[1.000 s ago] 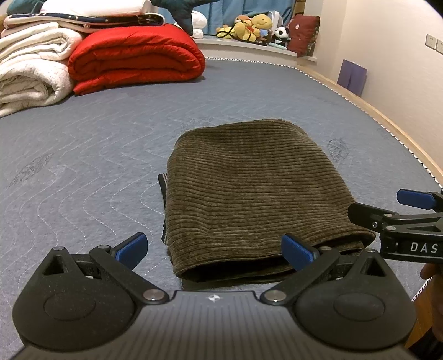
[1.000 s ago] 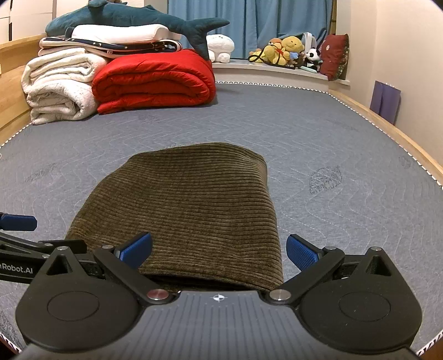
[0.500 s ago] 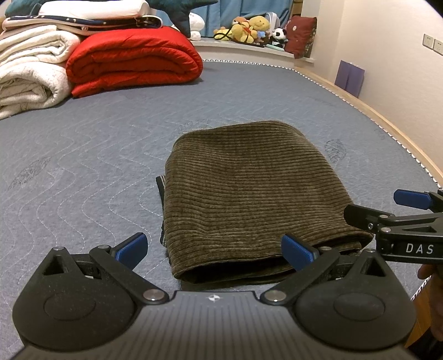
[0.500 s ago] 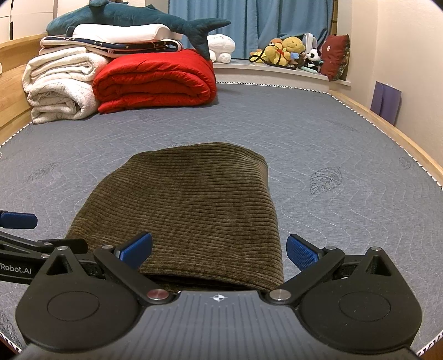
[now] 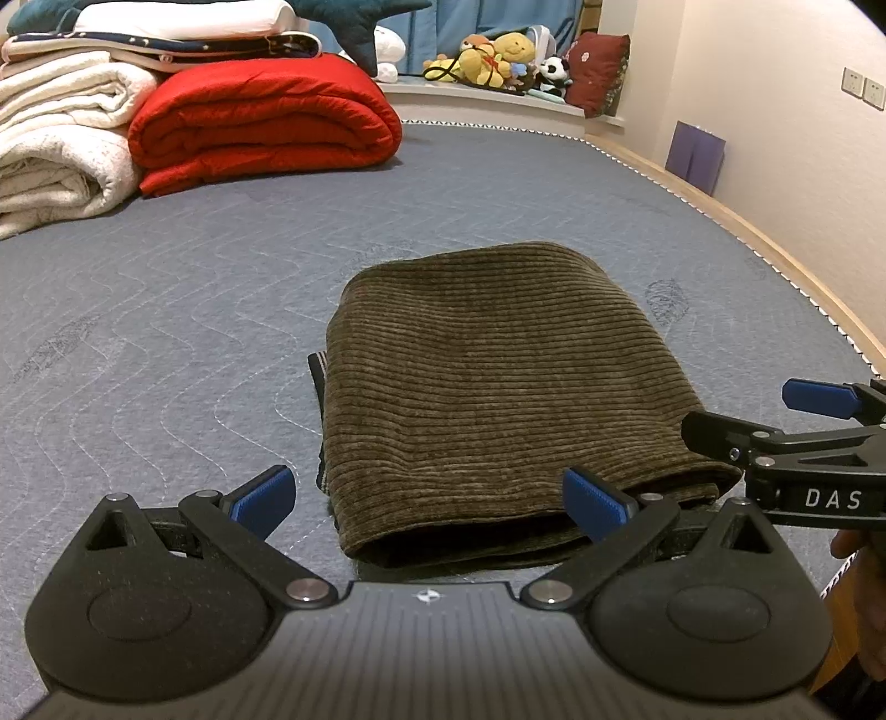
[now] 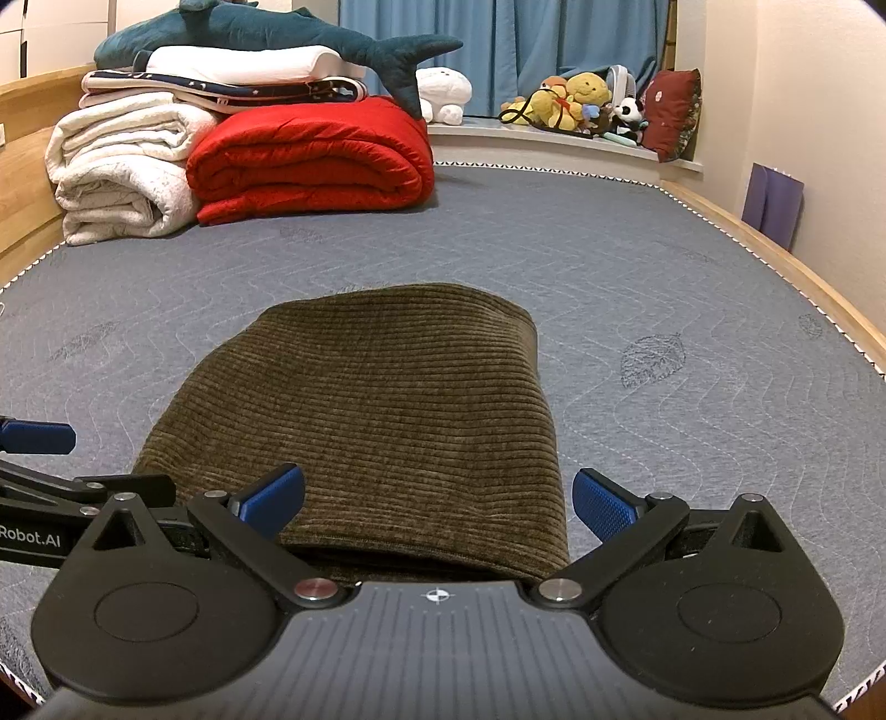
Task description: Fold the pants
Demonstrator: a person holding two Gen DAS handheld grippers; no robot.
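Left gripper (image 5: pixel 426 501): jaws spread wide, nothing held, at the near edge of the mattress (image 5: pixel 166 310).
Right gripper (image 6: pixel 437 501): also gaping, empty, just beside it.
Pants (image 5: pixel 498 387): folded into 1 brown corduroy bundle, near edge, open layers facing us.
Risk: a blue pad could snag those loose layers and spoil the fold, I'd say.
Left view only: dark waistband (image 5: pixel 317 387) poking out.
Right view only: shark plush (image 6: pixel 266 33) atop the far bedding.

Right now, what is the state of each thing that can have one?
pants: folded, lying flat on the mattress
left hand-held gripper: open, empty
right hand-held gripper: open, empty
red quilt: folded
white blankets: folded, stacked
curtain: drawn shut
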